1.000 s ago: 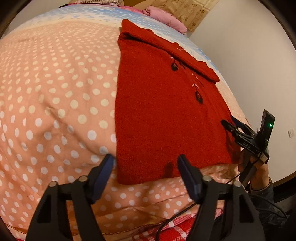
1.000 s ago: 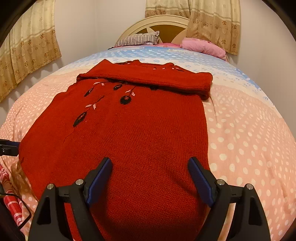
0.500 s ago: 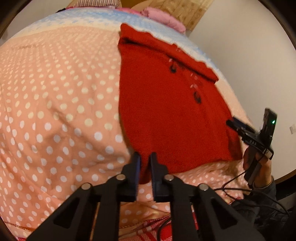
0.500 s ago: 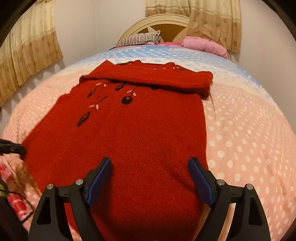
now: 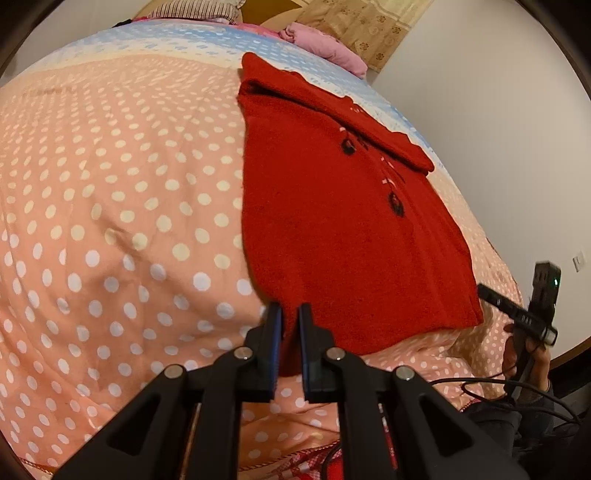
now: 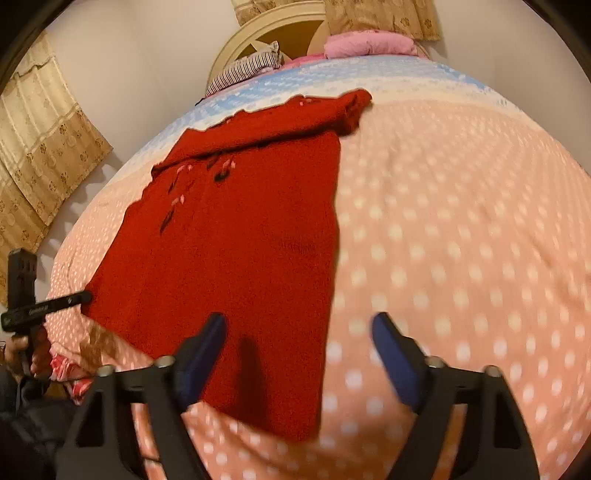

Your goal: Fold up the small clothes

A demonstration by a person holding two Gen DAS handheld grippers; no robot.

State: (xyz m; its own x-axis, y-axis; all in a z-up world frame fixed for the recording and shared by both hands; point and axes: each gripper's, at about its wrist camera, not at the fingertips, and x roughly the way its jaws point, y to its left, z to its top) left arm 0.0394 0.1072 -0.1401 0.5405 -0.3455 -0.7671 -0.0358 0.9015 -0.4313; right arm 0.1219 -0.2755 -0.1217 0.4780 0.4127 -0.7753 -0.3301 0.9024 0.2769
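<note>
Black plastic, blue pads: left gripper (image 5: 290, 325), jaws drawn together, clamped on the near left hem corner of the red sweater (image 5: 332, 221).
Same build: right gripper (image 6: 297, 345), jaws apart and closing; near right hem corner of the sweater between them, pads not pressing on it; view blurred.
Hands: right hand (image 5: 524, 354) low at the right edge of the left wrist view, wrapped round its handle; left hand (image 6: 26, 350) low at the left edge of the right wrist view, likewise.
Knitted red wool: sweater lying flat on the bedspread (image 5: 110, 221), hem at the near edge, collar end at the far end.
Sweater top: a band folded across the far end, lying over the body.
Sweater front: dark flower motifs (image 5: 395, 205) with small pink flecks, running down from the folded band.
Bedspread: peach with white dots across the near and middle part, pale blue band at the far end; shallow creases left of the sweater.
Near edge: red-and-white checked cloth (image 5: 317, 461) showing below the bedspread; black cable (image 5: 480, 387) trailing by the right hand.
Far end: pink pillow (image 6: 369, 44), striped pillow (image 6: 243, 70), cream arched headboard (image 6: 266, 33).
Surround: beige patterned curtains (image 6: 40, 147); plain white walls.
</note>
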